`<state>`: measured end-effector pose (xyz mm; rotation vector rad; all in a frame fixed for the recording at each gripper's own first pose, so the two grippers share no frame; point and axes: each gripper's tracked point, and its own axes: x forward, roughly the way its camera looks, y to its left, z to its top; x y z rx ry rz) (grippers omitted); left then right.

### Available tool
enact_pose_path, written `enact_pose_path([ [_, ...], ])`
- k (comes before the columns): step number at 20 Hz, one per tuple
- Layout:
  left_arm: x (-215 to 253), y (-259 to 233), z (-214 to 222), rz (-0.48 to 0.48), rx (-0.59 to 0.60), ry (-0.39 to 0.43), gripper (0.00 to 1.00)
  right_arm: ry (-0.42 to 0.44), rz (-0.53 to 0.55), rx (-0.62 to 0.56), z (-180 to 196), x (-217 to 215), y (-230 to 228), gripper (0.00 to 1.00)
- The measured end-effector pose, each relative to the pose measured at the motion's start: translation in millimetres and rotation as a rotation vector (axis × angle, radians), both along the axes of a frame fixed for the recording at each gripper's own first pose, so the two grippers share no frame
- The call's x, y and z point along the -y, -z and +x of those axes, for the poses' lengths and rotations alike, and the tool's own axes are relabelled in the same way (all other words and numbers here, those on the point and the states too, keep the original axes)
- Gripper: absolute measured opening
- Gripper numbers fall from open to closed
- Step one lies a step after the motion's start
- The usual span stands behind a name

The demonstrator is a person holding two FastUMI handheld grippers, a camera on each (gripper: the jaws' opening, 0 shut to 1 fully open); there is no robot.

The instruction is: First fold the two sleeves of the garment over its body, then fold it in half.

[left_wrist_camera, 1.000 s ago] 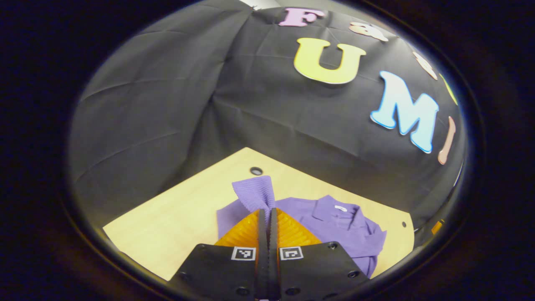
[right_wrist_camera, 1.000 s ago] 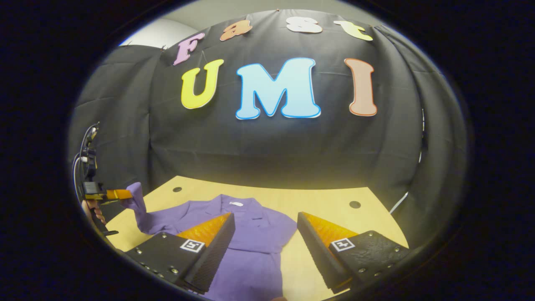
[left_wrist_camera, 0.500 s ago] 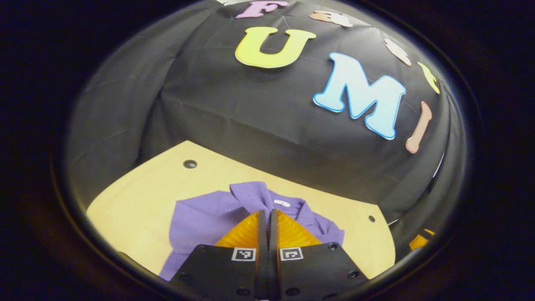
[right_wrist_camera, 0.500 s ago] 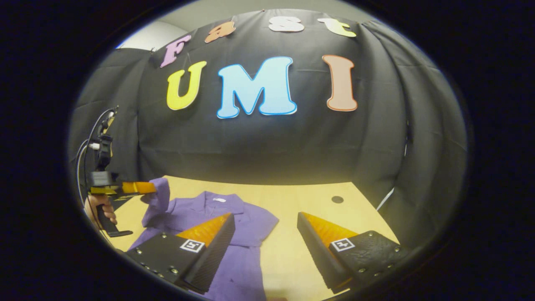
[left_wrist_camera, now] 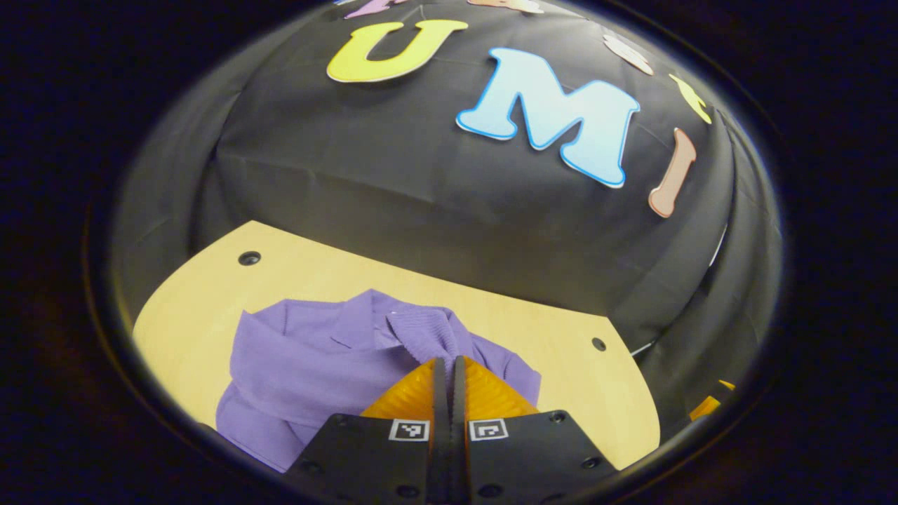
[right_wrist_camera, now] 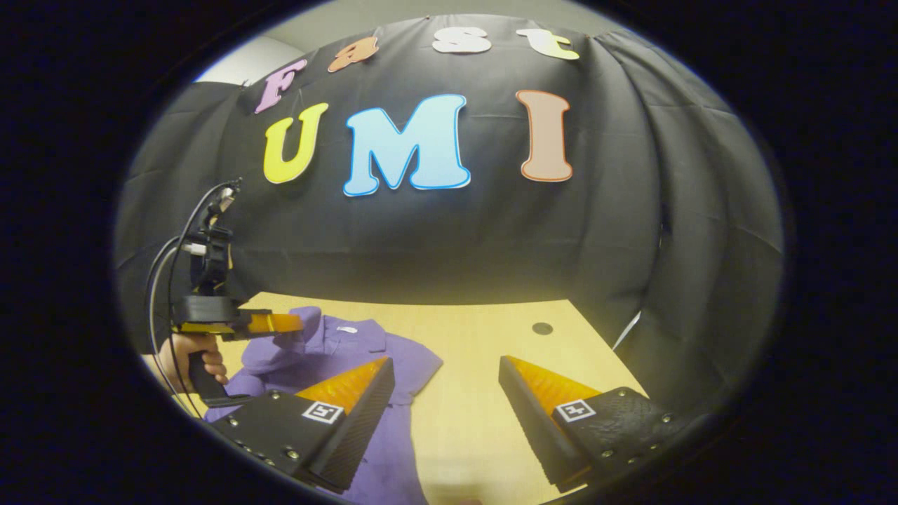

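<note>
A purple collared shirt [left_wrist_camera: 309,365] lies on the light wooden table [left_wrist_camera: 561,365]. My left gripper [left_wrist_camera: 449,361] is shut on the ribbed cuff of one sleeve [left_wrist_camera: 424,330], held up over the shirt's body near the collar. In the right gripper view the left gripper [right_wrist_camera: 298,324] hangs at the left with that sleeve [right_wrist_camera: 305,319] in it, a hand on its handle. The shirt [right_wrist_camera: 393,365] lies below it. My right gripper [right_wrist_camera: 446,372] stands open above the table, its left finger over the shirt's edge, nothing between the fingers.
The black cloth wall stands close behind the table's far edge. Small dark holes [left_wrist_camera: 249,258] [left_wrist_camera: 598,344] mark the tabletop's corners; one hole [right_wrist_camera: 541,328] lies ahead of my right gripper. Bare wood stretches right of the shirt.
The left gripper has carried the sleeve from beside the shirt's outer edge inward over its body. The right gripper stays open and has drifted slightly right.
</note>
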<state>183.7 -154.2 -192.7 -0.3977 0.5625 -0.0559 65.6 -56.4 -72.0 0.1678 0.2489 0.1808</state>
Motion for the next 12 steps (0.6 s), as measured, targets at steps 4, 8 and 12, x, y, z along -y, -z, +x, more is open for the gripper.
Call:
enact_pose_path([
  [4,31.1,23.2,2.3,0.034,-0.038,0.053,0.06,-0.006,-0.010,-0.003,-6.8,2.7,4.2,0.94],
  [8,53.7,47.0,2.2,0.059,-0.080,0.098,0.06,-0.033,-0.020,-0.014,-12.1,-0.2,11.9,0.94],
  [12,74.9,71.8,-1.0,0.107,-0.122,0.150,0.07,-0.030,-0.030,-0.012,-14.8,2.3,14.5,0.94],
])
